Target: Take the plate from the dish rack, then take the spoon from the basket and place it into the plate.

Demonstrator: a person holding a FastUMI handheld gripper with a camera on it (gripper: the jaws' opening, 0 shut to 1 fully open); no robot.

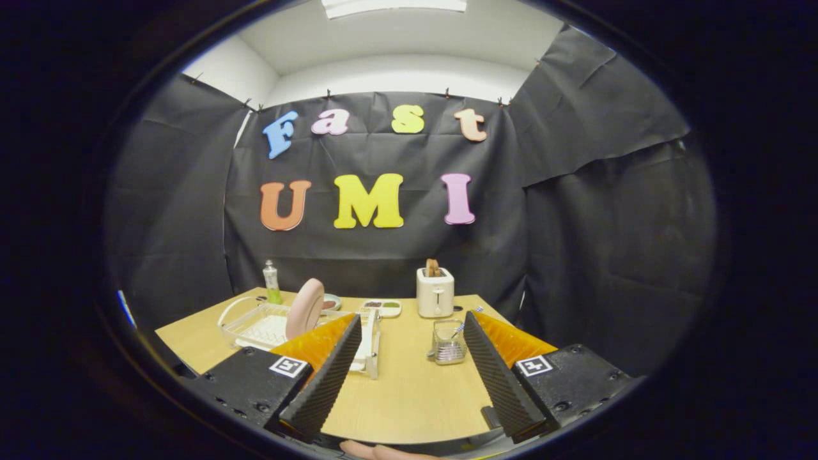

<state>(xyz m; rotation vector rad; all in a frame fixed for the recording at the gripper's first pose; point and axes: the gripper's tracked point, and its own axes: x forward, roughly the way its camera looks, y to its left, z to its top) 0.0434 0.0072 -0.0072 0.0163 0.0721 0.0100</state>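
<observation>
A pink plate (pixel 305 308) stands on edge in a white dish rack (pixel 255 326) on the wooden table (pixel 409 390), beyond my left finger. A small wire basket (pixel 448 342) sits just ahead of my right finger, with a spoon (pixel 461 327) leaning out of it. My gripper (pixel 409 316) is held above the near part of the table, open wide, with nothing between its fingers. The left finger hides part of the rack's right end.
A white toaster (pixel 435 292) with bread in its slot stands at the back of the table. A green bottle (pixel 272 283) stands behind the rack, and a small dish (pixel 331 301) and a white tray (pixel 381 308) lie beside it. Black cloth walls close in the table.
</observation>
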